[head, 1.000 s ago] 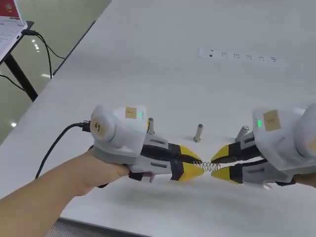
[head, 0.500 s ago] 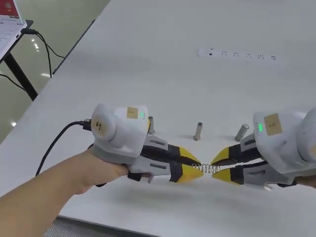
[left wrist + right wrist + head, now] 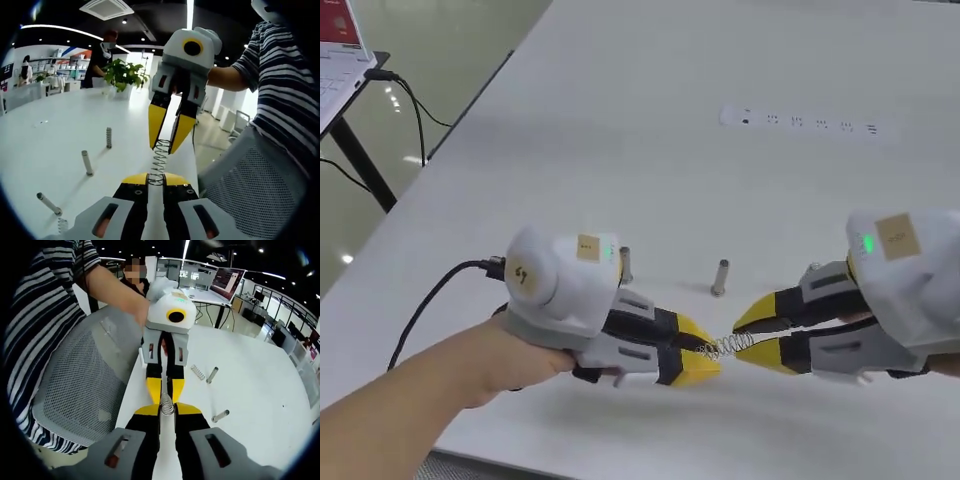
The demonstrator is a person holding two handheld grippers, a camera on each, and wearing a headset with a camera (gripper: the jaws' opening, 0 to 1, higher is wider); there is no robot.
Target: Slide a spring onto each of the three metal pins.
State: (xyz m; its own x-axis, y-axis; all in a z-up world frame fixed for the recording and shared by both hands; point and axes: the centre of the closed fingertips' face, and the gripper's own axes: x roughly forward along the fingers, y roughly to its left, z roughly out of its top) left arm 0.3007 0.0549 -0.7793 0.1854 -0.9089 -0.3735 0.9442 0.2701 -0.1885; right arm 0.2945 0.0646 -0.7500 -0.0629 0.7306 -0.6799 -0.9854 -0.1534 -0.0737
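A small steel spring [image 3: 725,346] hangs in the air between the two grippers, near the table's front edge. My left gripper [image 3: 708,358] is shut on one end of the spring [image 3: 158,160]. My right gripper [image 3: 740,340] faces it, open, its yellow fingers [image 3: 156,125] straddling the spring's other end [image 3: 166,405]. One metal pin [image 3: 721,277] stands upright just behind the jaws. A second pin [image 3: 625,262] stands behind the left gripper's body. In the left gripper view I see two bare pins [image 3: 87,162] [image 3: 48,203], an upright spring [image 3: 108,137] and a loose spring [image 3: 62,225].
A white power strip [image 3: 807,123] lies at the far side of the white table [image 3: 620,130]. The left gripper's black cable [image 3: 430,300] trails off the left edge. A laptop [image 3: 335,50] sits on a side stand. A mesh chair [image 3: 75,390] is behind the person.
My right gripper has moved left toward the left gripper, so its fingers now reach further over the spring. The left gripper has sunk slightly, still holding the spring.
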